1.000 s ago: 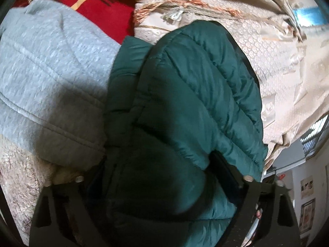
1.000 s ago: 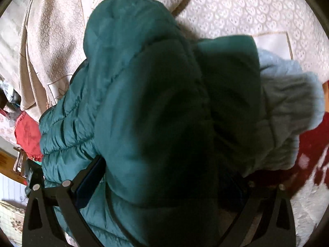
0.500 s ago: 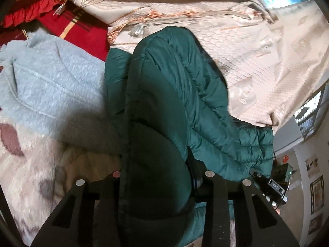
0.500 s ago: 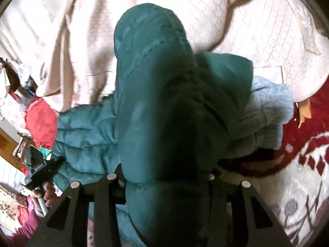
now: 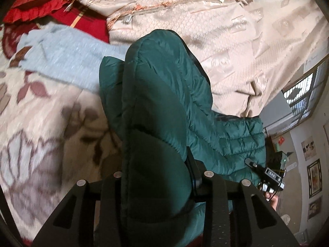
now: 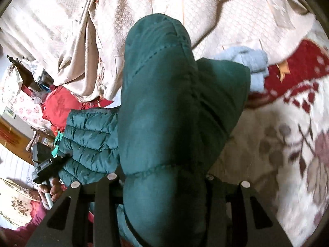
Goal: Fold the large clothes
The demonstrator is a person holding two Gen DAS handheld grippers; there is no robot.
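Note:
A dark green quilted puffer jacket hangs folded between my two grippers, lifted above the bed. My left gripper is shut on a thick fold of it; the padding bulges out between the jaws and hides the fingertips. My right gripper is shut on another fold of the same jacket. The far side of the jacket shows as quilted rows in both views. The right gripper also shows at the lower right of the left wrist view, the left gripper at the lower left of the right wrist view.
A light blue knit garment lies on the bed behind the jacket. A floral cream and red blanket covers the bed. A beige patterned quilt lies beyond. A red cushion sits at the left.
Both grippers closed on the jacket and lifted it up and back from the bed. The blue garment and blanket now show farther below, and more of the room is visible.

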